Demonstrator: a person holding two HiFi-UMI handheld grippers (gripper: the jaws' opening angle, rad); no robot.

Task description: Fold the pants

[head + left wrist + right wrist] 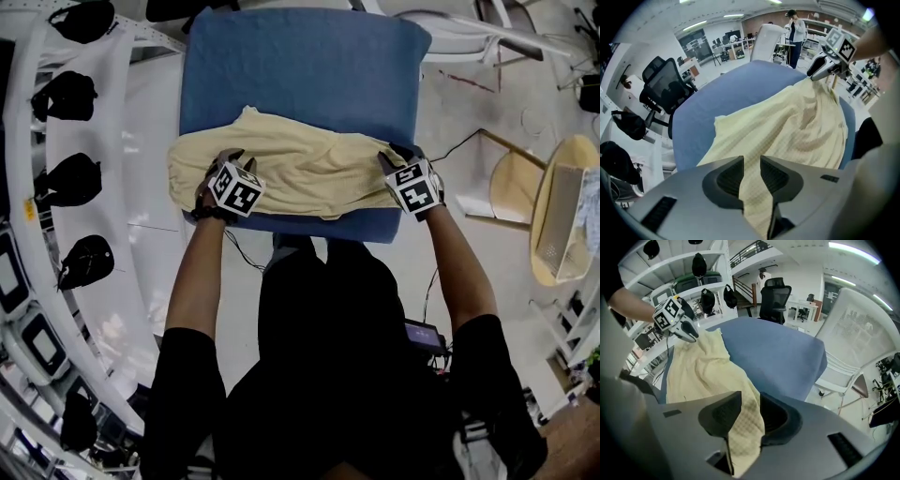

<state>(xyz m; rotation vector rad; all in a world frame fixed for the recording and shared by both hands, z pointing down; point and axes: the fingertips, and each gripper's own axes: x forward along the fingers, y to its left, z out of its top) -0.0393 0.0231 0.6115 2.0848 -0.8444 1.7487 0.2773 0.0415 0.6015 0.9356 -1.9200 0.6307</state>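
Pale yellow pants (pixel 300 167) lie bunched across the near half of a blue padded table (pixel 300 66). My left gripper (pixel 228 159) sits at their left end and my right gripper (pixel 394 159) at their right end, both pointing steeply down. In the left gripper view the jaws (pixel 751 171) are shut on a fold of the yellow fabric (pixel 787 126), with the right gripper (pixel 820 68) at the cloth's far end. In the right gripper view the jaws (pixel 749 413) pinch a hanging edge of the pants (pixel 703 376), and the left gripper (pixel 686 331) holds the other end.
A white shelf rack with black bags (pixel 75 178) runs along the left. A wooden chair (pixel 553 216) stands at the right, a white chair (pixel 853 357) beside the table's far side, and a black office chair (pixel 665 89) beyond it. A person (pixel 794 33) stands in the background.
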